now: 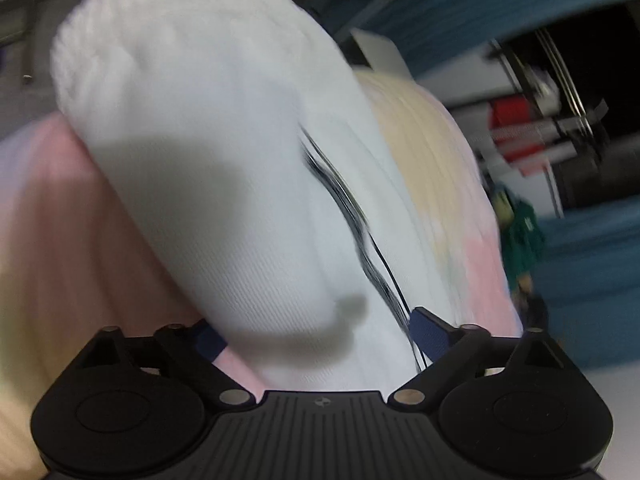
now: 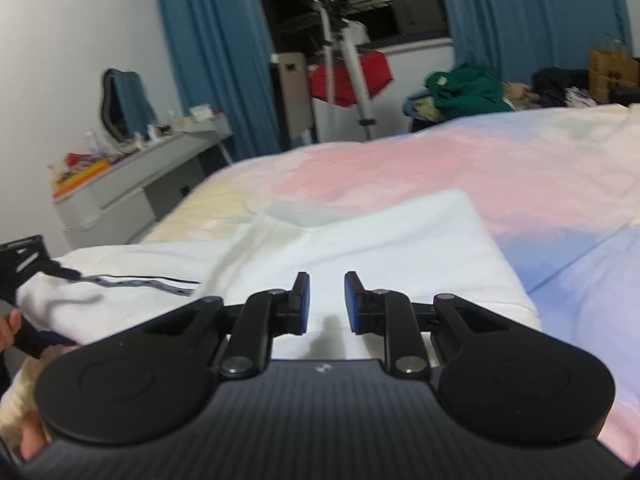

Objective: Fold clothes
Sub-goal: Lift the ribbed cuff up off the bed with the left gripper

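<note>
My left claw (image 1: pixel 316 332) has its blue pads (image 1: pixel 428 334) spread wide with a thick fold of the white garment (image 1: pixel 224 184) between them; whether they actually pinch it I cannot tell through the blur. The cloth runs from my fingers up toward 11 o'clock, its dark stripe (image 1: pixel 352 216) along the 1 o'clock side. My right claw (image 2: pixel 324 302) is released, jaws apart, hovering over the same white garment (image 2: pixel 400 248), which lies on the pastel bedspread (image 2: pixel 480 160). At 9 o'clock the left claw (image 2: pixel 28 264) meets the striped edge (image 2: pixel 136 282)
</note>
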